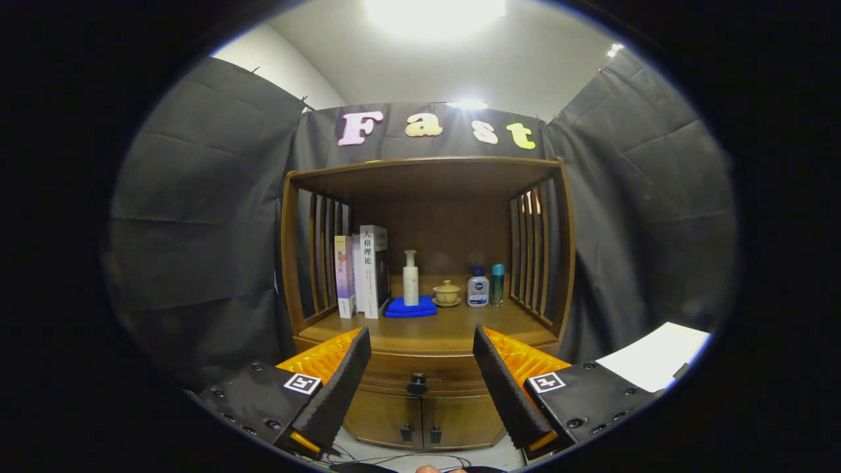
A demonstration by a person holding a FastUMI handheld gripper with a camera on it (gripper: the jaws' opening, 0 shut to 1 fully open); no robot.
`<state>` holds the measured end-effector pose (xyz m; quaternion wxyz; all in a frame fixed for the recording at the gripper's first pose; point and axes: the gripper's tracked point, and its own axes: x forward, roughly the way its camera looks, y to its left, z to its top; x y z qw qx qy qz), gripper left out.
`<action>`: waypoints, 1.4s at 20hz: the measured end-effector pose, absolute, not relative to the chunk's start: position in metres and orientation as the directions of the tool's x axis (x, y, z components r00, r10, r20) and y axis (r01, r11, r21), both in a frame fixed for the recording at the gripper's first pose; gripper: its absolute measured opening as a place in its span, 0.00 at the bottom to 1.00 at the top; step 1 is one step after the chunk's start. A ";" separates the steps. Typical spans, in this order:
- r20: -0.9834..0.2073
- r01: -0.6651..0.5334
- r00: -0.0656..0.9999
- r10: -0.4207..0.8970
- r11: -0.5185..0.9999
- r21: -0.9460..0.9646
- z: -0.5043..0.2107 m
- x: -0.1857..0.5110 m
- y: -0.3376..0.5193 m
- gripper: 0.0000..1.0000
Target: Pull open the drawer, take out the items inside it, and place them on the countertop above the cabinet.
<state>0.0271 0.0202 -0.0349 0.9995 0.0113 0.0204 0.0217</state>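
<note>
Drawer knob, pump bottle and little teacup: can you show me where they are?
Drawer knob [416,383]: gripper view, on the dark round knob, between the open gripper [420,358] jaws.
Pump bottle [410,282]: gripper view, on its white body.
Teacup [447,293]: gripper view, on its bowl.

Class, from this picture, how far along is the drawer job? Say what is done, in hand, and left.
Done: nothing yet; the drawer sits closed in the cabinet. In hand: the claw is open and empty, short of the drawer knob, which sits between its fingers. Left: pull it open, then move its contents onto the countertop.
</note>
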 end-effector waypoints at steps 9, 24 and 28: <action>-0.106 -0.059 0.992 0.063 0.998 0.036 -0.082 0.077 0.032 0.99; -0.241 -0.020 0.970 0.036 0.997 0.068 -0.184 0.172 0.041 0.98; -0.285 -0.012 0.958 0.034 0.997 0.079 -0.216 0.183 0.039 0.98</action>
